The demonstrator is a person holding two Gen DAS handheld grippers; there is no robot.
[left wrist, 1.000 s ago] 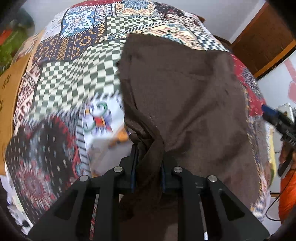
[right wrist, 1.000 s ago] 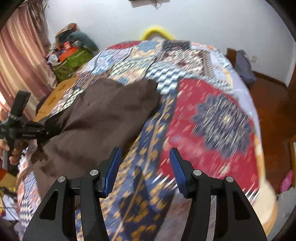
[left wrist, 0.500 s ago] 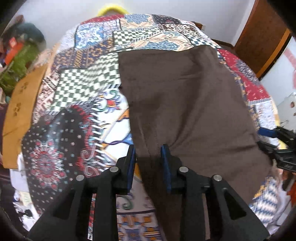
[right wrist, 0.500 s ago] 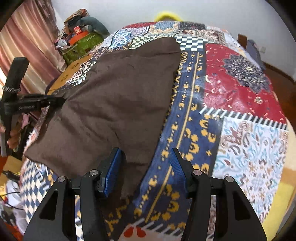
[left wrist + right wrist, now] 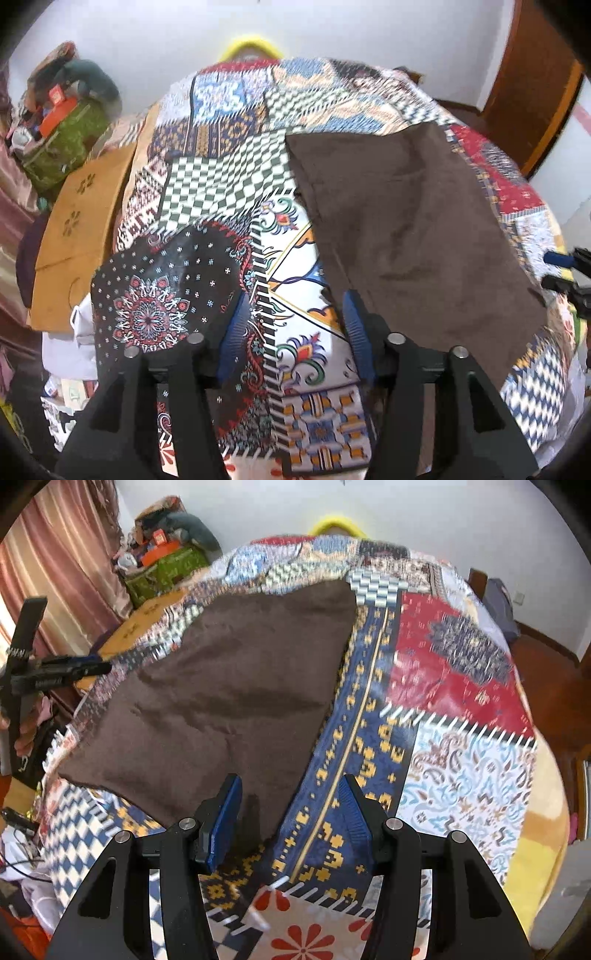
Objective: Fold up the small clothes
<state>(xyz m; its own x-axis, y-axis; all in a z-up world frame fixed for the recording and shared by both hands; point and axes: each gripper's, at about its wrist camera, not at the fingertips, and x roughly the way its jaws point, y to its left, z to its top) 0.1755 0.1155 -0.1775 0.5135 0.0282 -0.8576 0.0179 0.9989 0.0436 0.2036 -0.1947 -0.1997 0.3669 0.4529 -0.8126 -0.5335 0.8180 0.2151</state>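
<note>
1. While a bed covered in a bright patchwork quilt (image 5: 229, 177) fills both views, a flat brown rectangular cloth (image 5: 406, 221) lies spread across its middle, smooth apart from a few shallow ripples.
2. A moment ago the left gripper (image 5: 293, 332) pinched the cloth's near left edge; now its blue-padded fingers (image 5: 232, 332) stand wide apart, holding nothing, with that edge just beside the right-hand pad.
3. The right gripper (image 5: 286, 812) is likewise wide open and empty, poised over the cloth's near right corner.
4. Judging by this, spreading is finished; the cloth has been laid out and released, so the first fold can likely begin with fresh grasps on the near corners.
</note>
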